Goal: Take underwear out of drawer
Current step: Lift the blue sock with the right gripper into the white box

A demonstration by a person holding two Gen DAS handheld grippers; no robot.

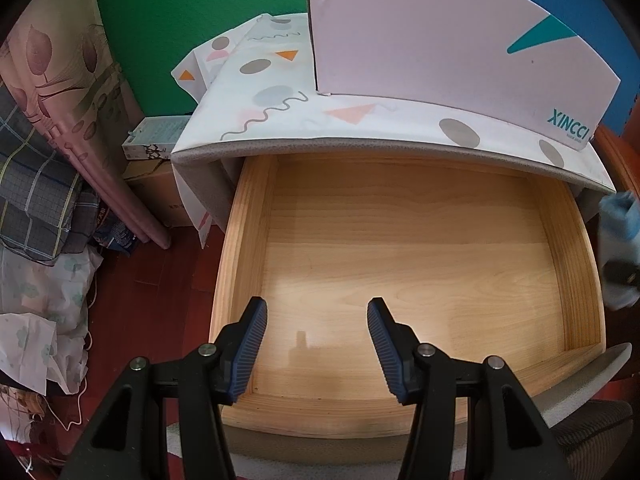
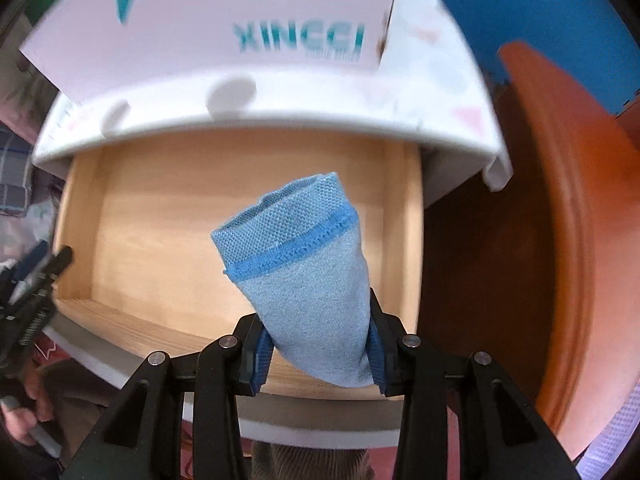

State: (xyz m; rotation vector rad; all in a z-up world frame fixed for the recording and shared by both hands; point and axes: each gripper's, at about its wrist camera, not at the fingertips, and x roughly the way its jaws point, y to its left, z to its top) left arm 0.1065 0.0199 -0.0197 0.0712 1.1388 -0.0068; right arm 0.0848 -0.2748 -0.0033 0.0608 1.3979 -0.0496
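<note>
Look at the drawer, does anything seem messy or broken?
Nothing stands out. The wooden drawer is open, bare and undamaged. The blue underwear hangs bunched in the right claw, above the drawer.

The drawer (image 1: pixel 420 264) is pale, unpainted wood with a smooth, softly shining bottom and visible grain. The underwear (image 2: pixel 304 280) is light blue cloth: a coarse mesh knit band, a brighter stitched seam, then fine matt fabric. Each claw is matt black plastic with ribbed blue rubbery pads (image 1: pixel 250 344) and bright metal pins. The cabinet top (image 1: pixel 360 128) wears a printed, smooth cover edged in grey foam; the box (image 1: pixel 440 40) on it is matt white card.
</note>
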